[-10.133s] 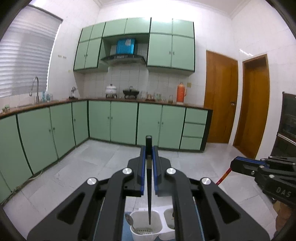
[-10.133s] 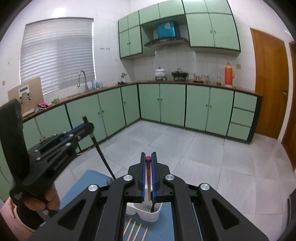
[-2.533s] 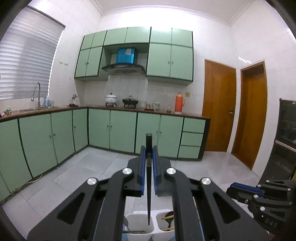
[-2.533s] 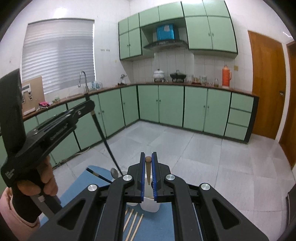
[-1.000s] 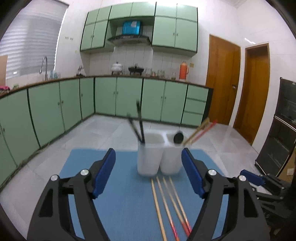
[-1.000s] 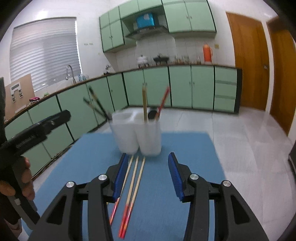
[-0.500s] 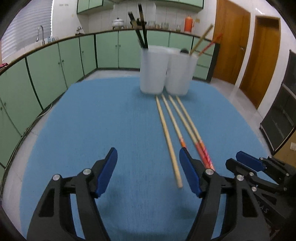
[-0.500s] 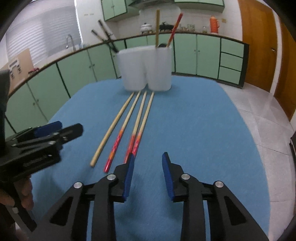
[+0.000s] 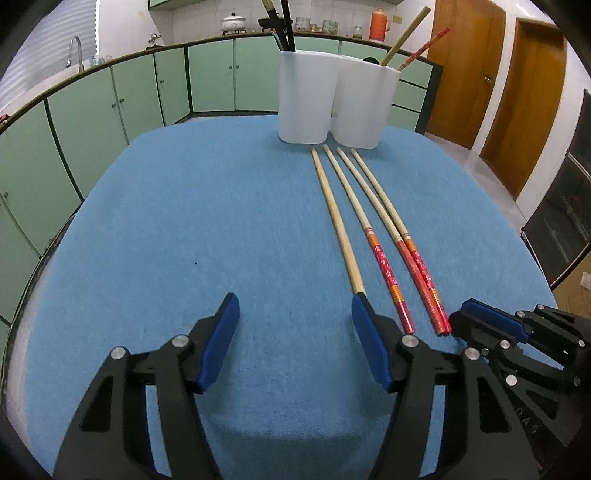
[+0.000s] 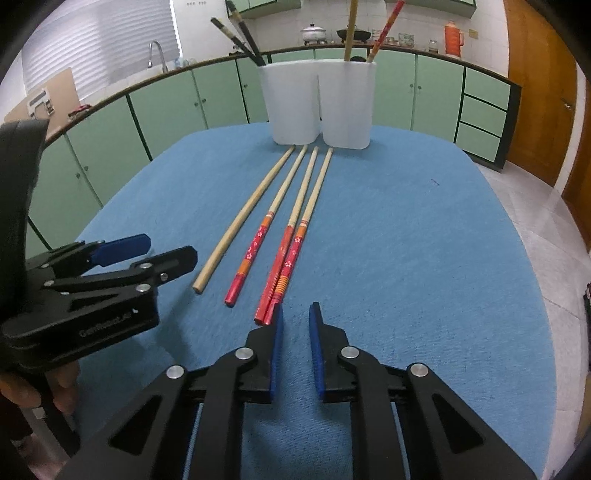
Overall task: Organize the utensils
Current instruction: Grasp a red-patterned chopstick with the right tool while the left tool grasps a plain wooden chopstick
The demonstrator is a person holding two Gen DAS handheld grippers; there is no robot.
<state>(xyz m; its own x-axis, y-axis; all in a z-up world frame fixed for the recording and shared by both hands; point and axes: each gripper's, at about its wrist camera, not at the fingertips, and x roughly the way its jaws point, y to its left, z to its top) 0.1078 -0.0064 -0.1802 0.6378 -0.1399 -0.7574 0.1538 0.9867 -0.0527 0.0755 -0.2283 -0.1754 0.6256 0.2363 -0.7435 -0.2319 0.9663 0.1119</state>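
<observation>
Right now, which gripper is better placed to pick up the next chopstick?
Right gripper, probably: it sits just behind the near ends of the paired red-handled chopsticks. The left gripper is open too, nearest the plain chopstick.

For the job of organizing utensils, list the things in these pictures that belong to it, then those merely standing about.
Belong to the job:
four chopsticks lying on the blue mat
white holder with utensils already in it
left gripper, open
right gripper, open

Standing about:
pot
orange flask
tap
</observation>
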